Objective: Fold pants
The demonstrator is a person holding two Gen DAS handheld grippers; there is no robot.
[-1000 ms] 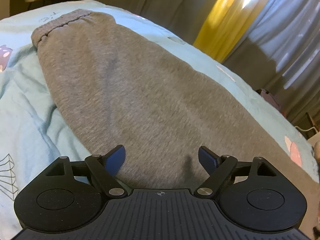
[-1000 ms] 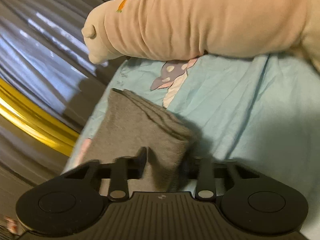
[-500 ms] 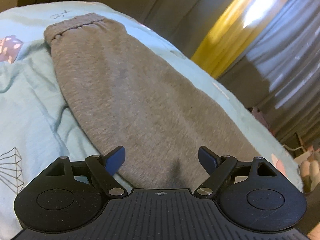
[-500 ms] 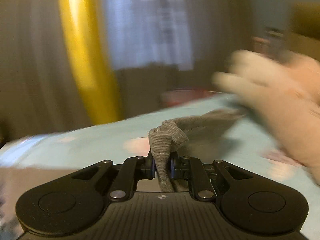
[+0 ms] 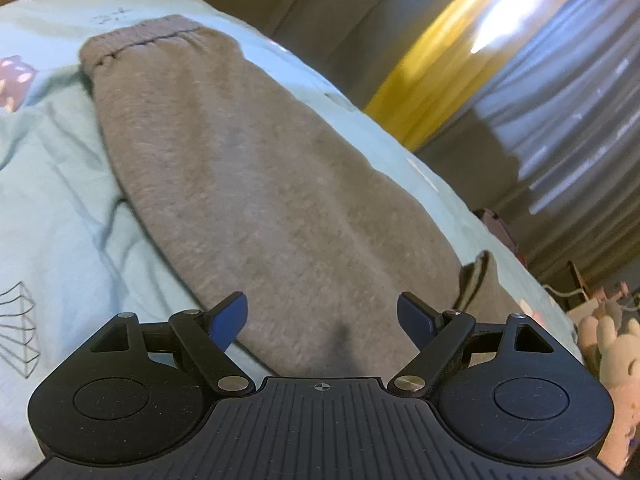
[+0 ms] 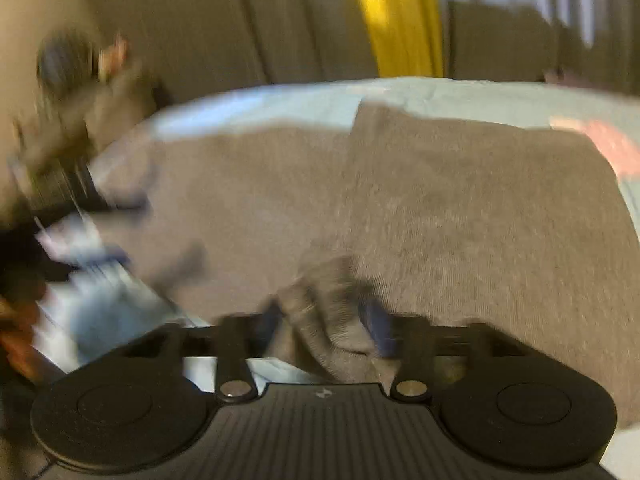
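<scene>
Starting at the left, you are holding the left gripper (image 5: 322,314) with its blue pads spread wide and nothing between them, hovering low over the grey pants (image 5: 256,184). They are lying flat and long on the light blue bedsheet (image 5: 52,200), with the elastic waistband (image 5: 148,40) at the far end and the legs running back under the left gripper.

Moving right, the right gripper (image 6: 326,320) is blurred by motion, but a bunched fold of the cloth is sitting between its fingers, so it is looking pinched on the pants; how hard it is biting you cannot tell. In that view a doubled layer of the pants is already lying over the rest, near the curtain (image 6: 400,20) side of the bed.

Judging by the thick knit, you are dealing with something soft, limp and fairly light, not slippery and not fragile. It is likely sagging wherever unsupported, so take hold at a seam, cuff or waistband edge, gathering all layers in the pinch. A grasp on the flat middle risks catching only the top layer or the sheet beneath.
</scene>
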